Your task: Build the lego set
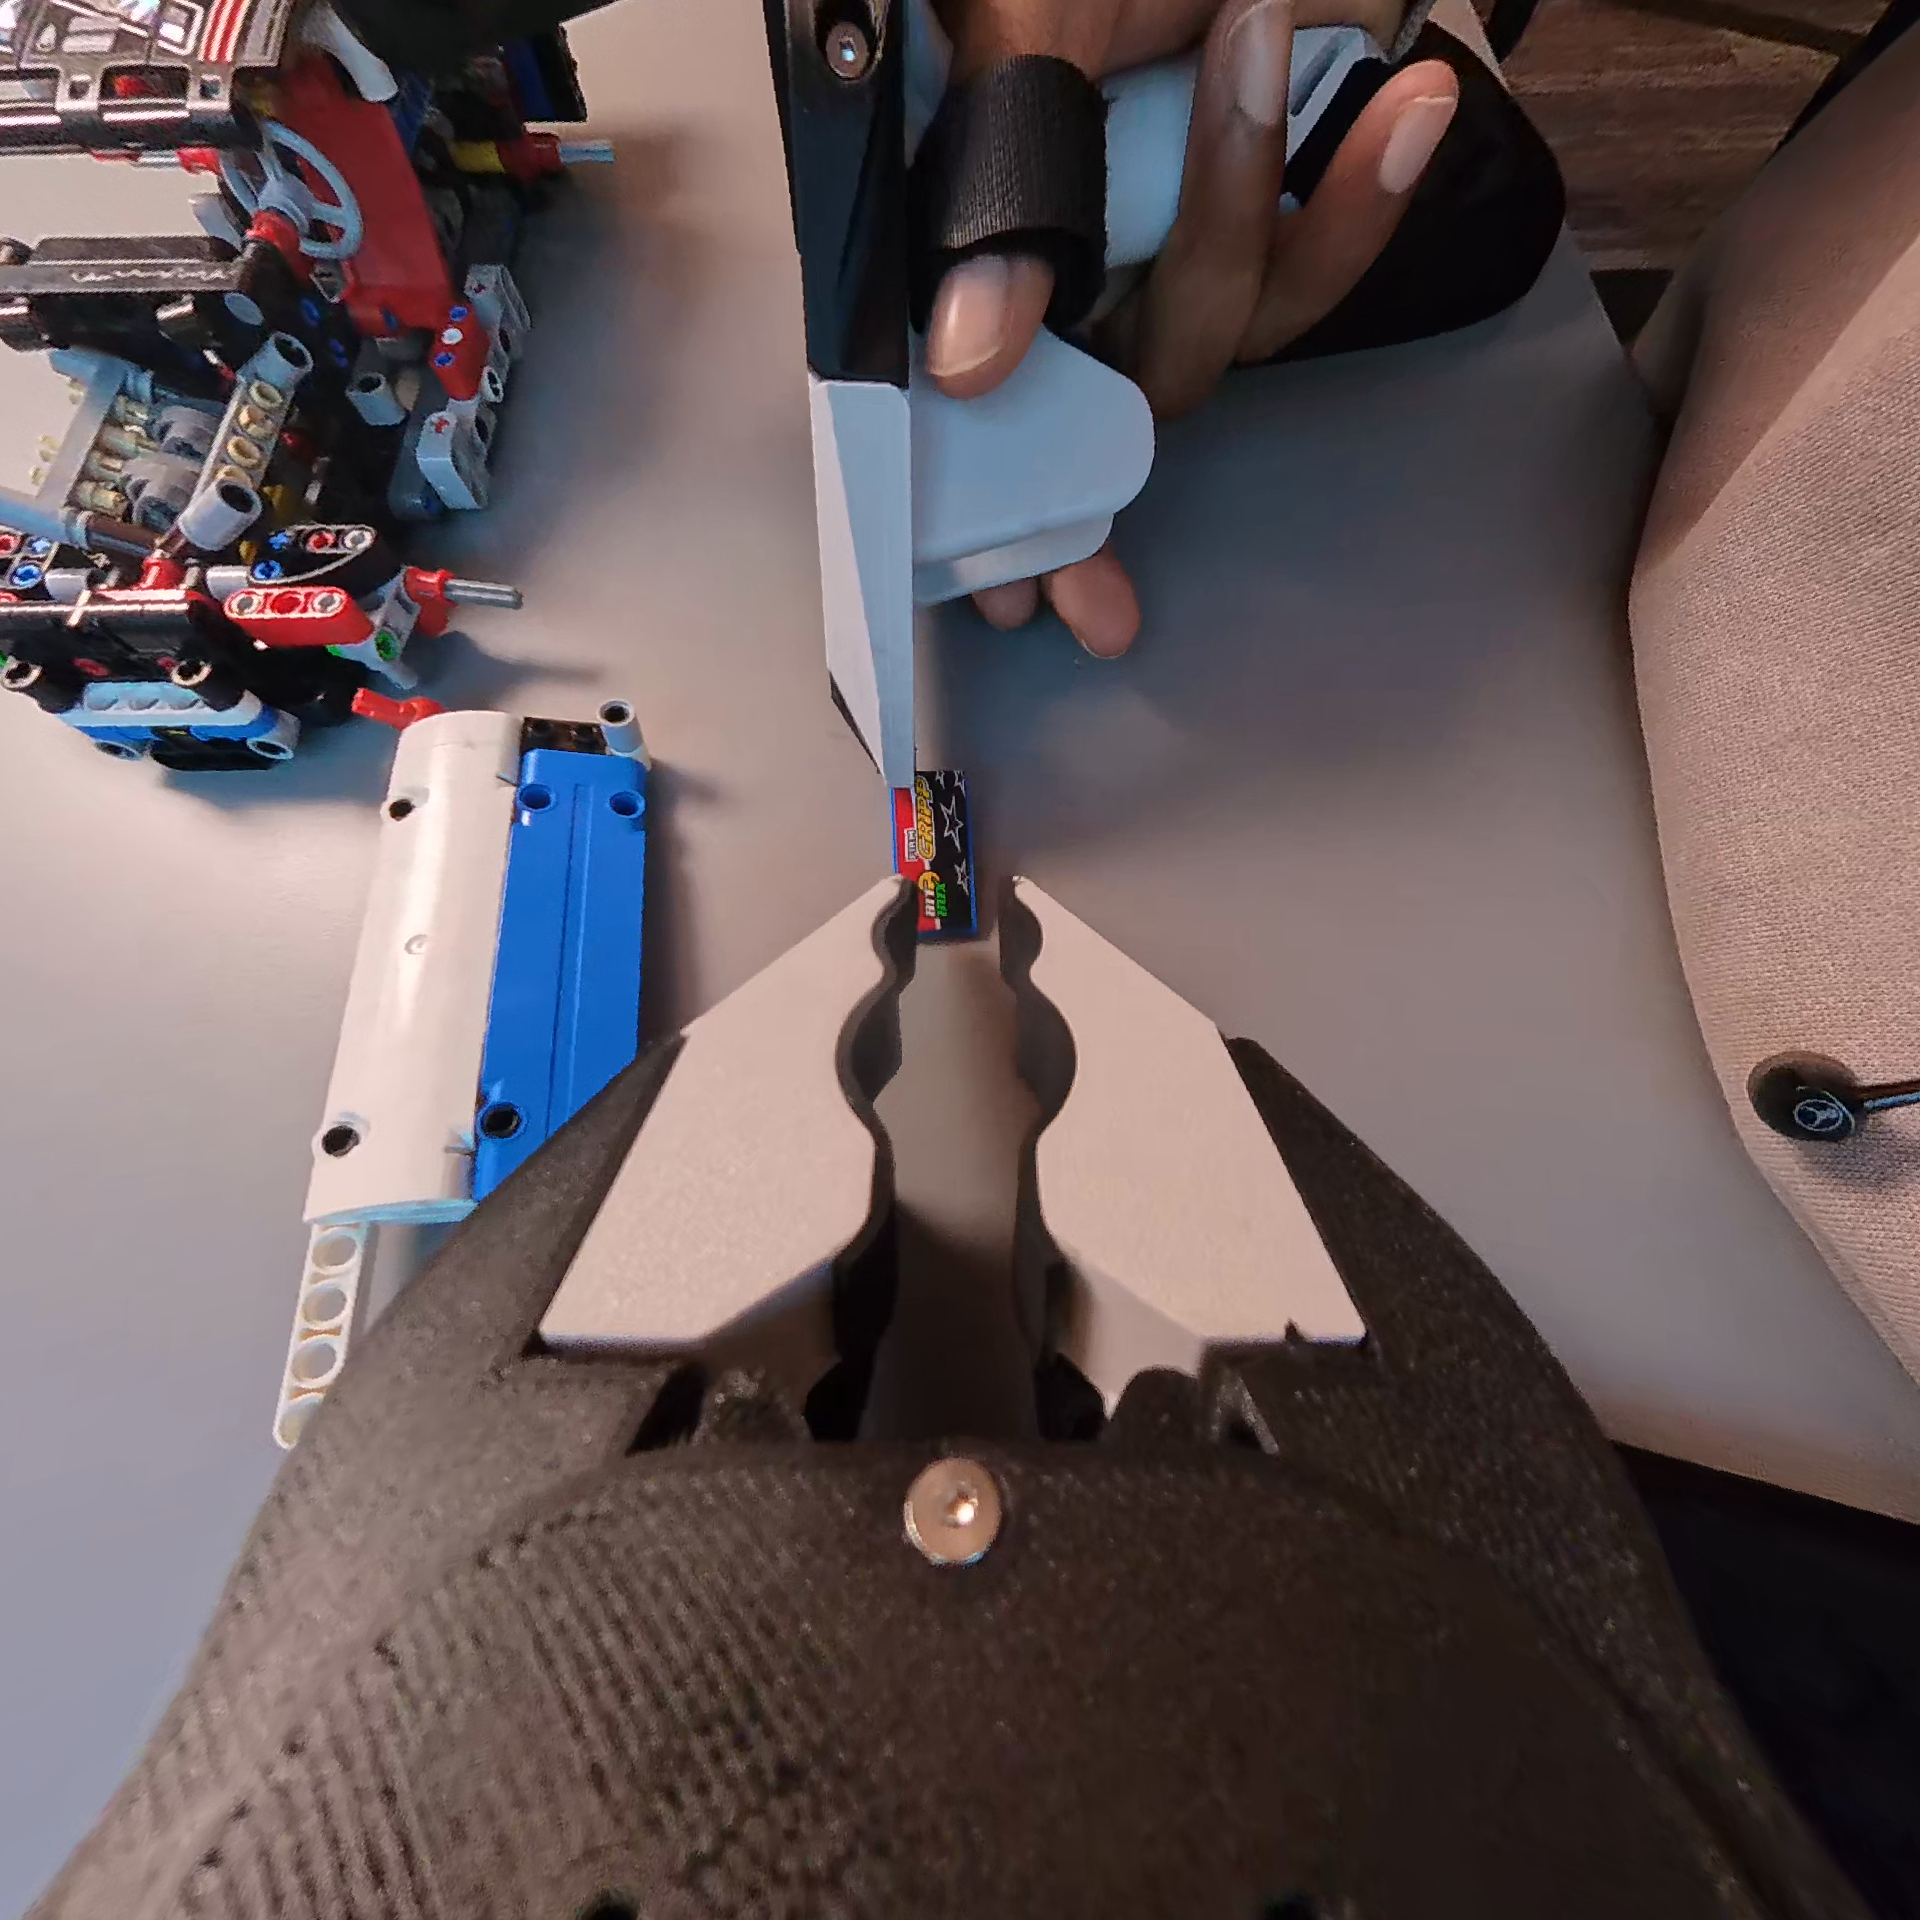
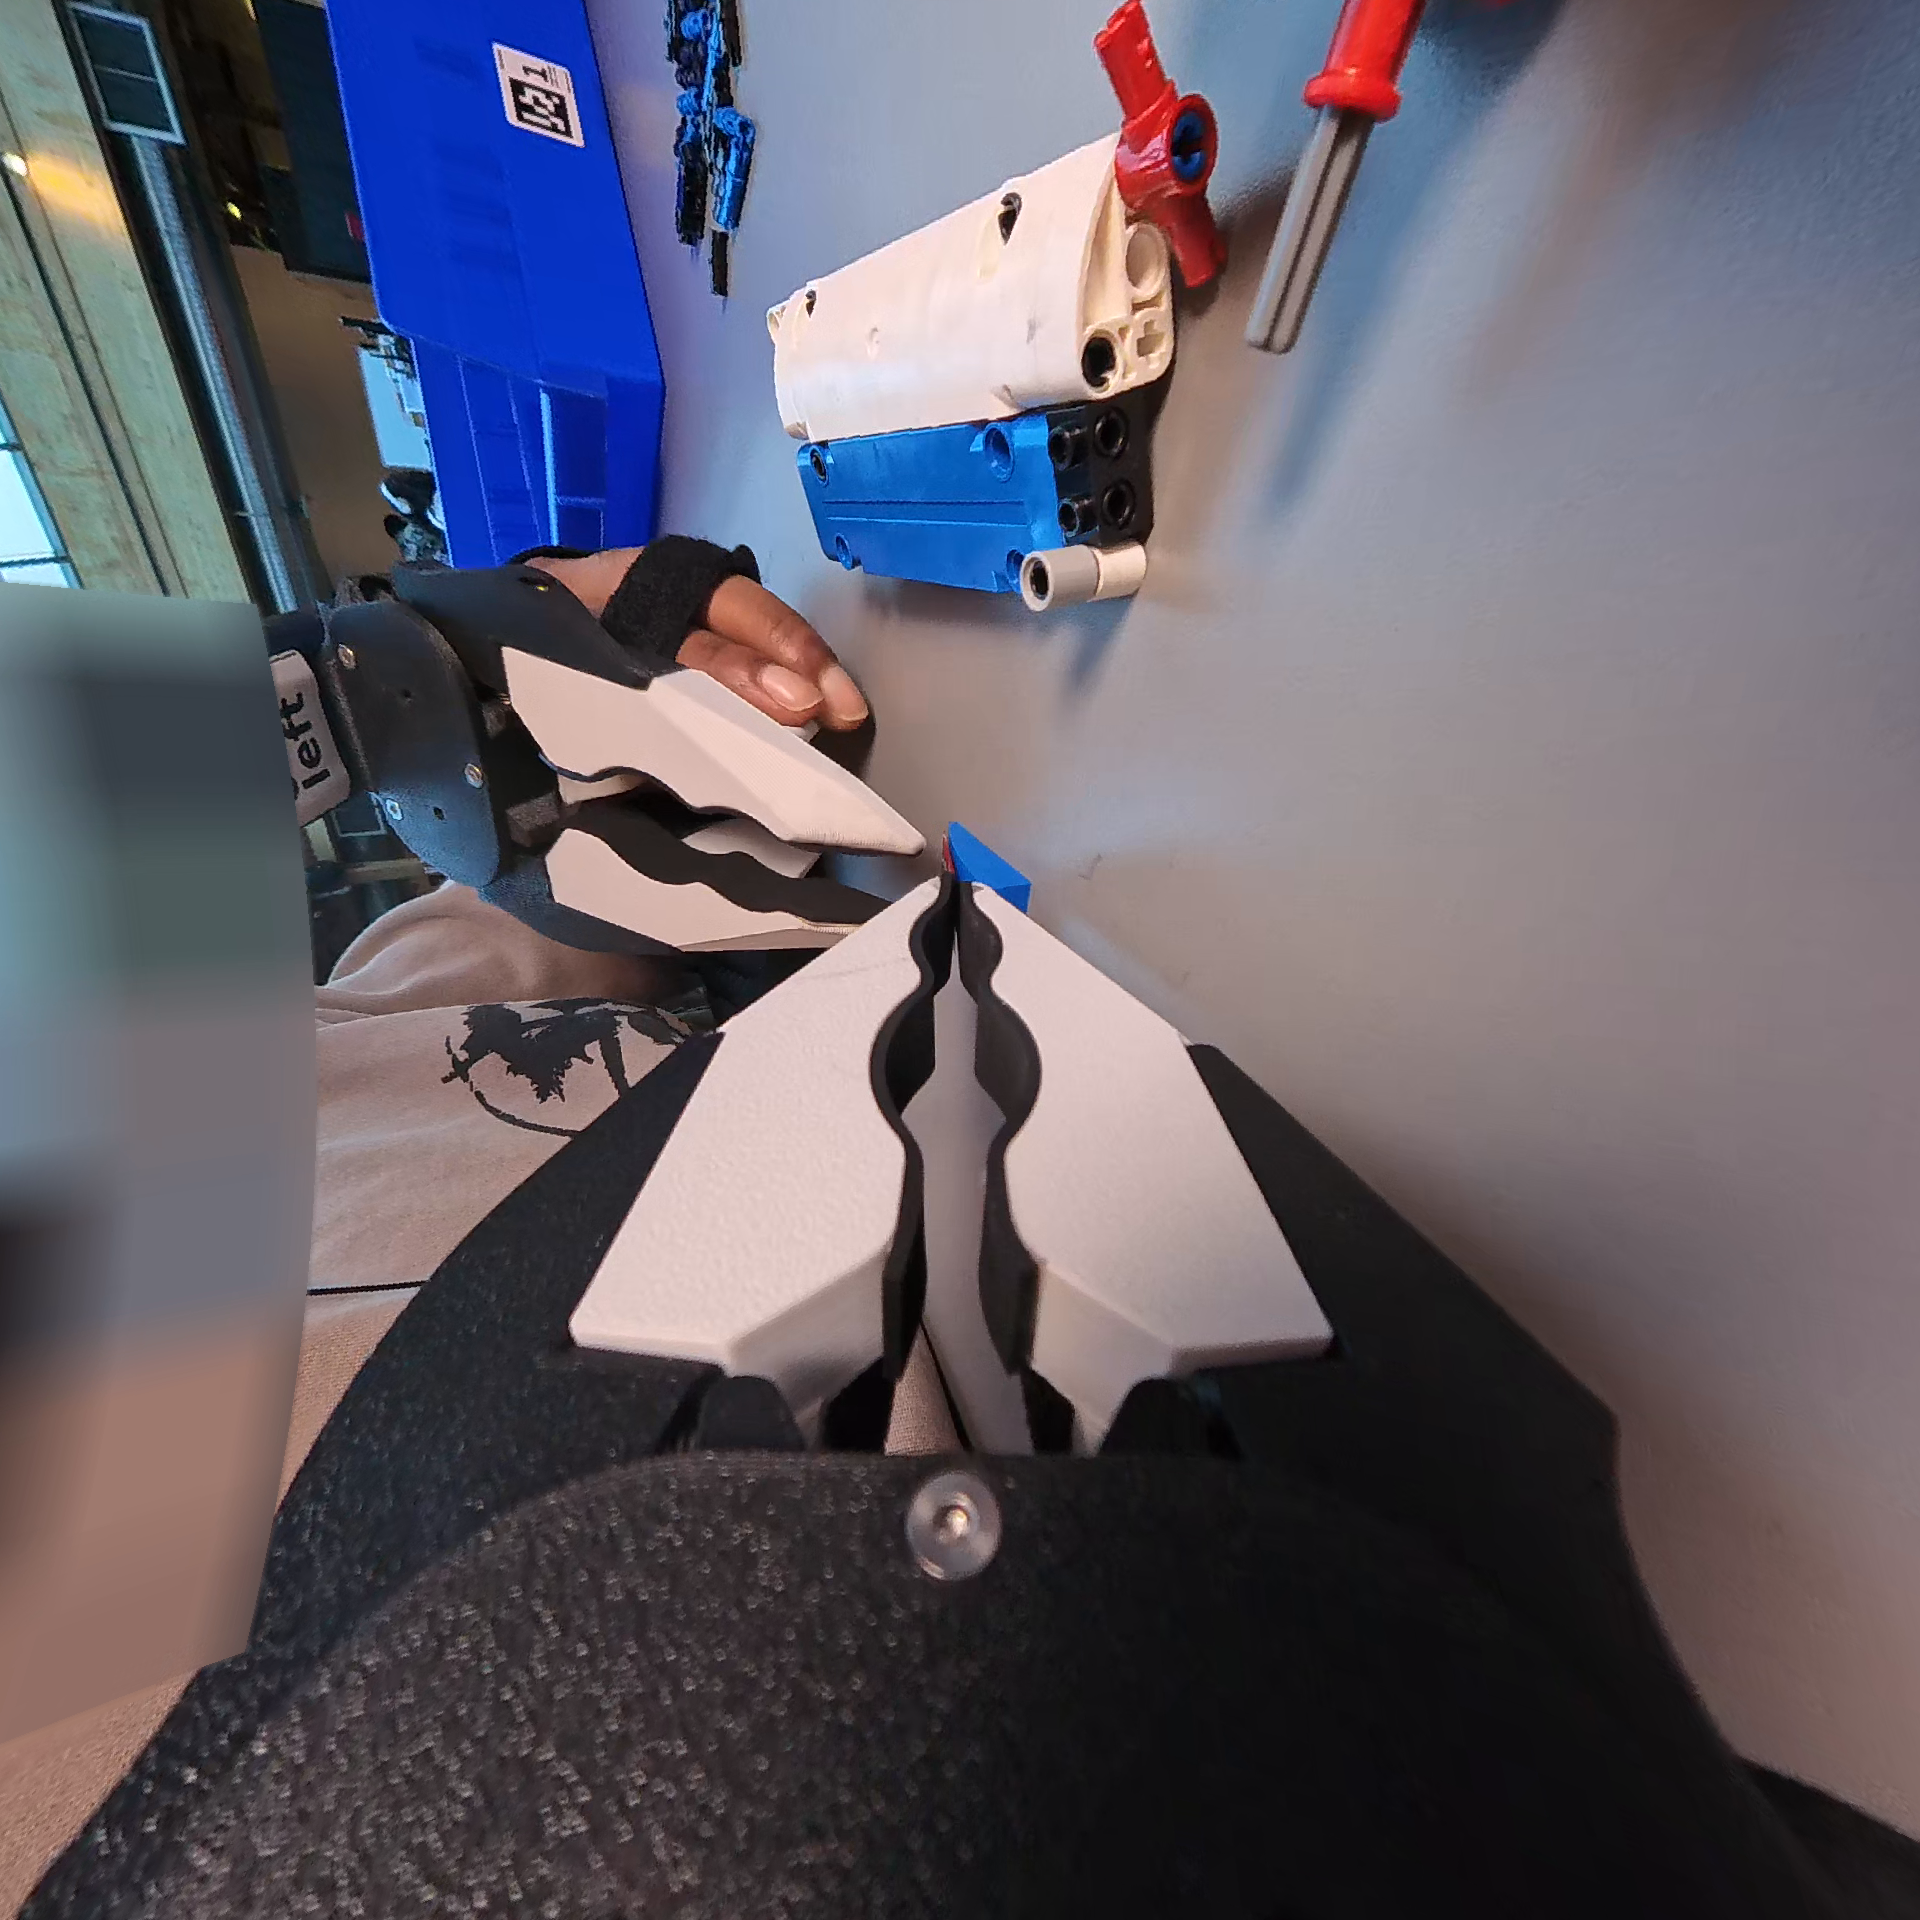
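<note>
Left wrist view: my left gripper (image 1: 956,883) hovers low over the grey table (image 1: 1299,831) with its jaws parted and nothing clamped between them. Right at its tips sits a small blue tile with a colourful sticker (image 1: 938,857), its near end between my fingertips. The right gripper (image 1: 896,764) comes down from above, its tip on the tile's far end, my right hand (image 1: 1174,208) wrapped round its handle. Off to the left lies a white-and-blue panel assembly (image 1: 488,956), and beyond it the large half-built Technic model (image 1: 208,416).

Right wrist view: my right gripper (image 2: 956,891) has its jaws pressed nearly together, pinching the edge of the blue tile (image 2: 992,868), which stands tilted on the table. The left gripper (image 2: 831,842) points in from the left, tip just beside the tile. Farther on are the panel assembly (image 2: 966,416), a red connector (image 2: 1164,145), a grey axle with a red end (image 2: 1320,197) and a blue bin (image 2: 499,260).
</note>
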`<state>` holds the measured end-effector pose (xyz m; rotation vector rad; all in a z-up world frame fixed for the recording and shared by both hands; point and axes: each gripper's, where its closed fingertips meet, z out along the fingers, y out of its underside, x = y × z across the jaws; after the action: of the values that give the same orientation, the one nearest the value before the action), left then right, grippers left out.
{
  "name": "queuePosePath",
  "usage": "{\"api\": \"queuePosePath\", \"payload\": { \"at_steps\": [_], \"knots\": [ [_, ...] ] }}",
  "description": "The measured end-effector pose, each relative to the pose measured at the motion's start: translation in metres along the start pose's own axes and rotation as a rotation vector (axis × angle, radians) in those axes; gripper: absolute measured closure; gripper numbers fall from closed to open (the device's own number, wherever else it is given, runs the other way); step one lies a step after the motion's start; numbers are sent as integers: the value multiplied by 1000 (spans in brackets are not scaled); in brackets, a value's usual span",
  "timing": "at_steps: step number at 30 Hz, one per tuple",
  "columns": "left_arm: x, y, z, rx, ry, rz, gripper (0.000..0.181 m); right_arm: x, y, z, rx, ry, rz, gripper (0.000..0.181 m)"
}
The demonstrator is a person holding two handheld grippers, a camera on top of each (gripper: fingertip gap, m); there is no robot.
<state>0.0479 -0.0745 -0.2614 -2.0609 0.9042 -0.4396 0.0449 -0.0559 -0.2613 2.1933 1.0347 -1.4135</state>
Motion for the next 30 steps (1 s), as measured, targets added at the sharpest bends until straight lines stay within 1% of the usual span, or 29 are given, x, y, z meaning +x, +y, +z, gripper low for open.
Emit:
{"api": "queuePosePath", "payload": {
  "at_steps": [3, 15, 20, 23, 30],
  "knots": [
    [2, 4, 3, -34, 7, 13, 167, 0, 0, 0, 1, -2, 1, 181],
    [3, 6, 4, -47, 0, 38, 169, -1, 0, 0, 2, 0, -16, 181],
    [3, 6, 4, -50, -4, 45, 170, -2, 0, -1, 0, 13, -43, 178],
    [3, 6, 4, -55, -9, 55, 171, -2, -1, -2, 2, 46, -91, 177],
    [3, 7, 5, -62, -14, 64, 172, -6, 1, -2, -10, 126, -249, 167]
  ]
}}
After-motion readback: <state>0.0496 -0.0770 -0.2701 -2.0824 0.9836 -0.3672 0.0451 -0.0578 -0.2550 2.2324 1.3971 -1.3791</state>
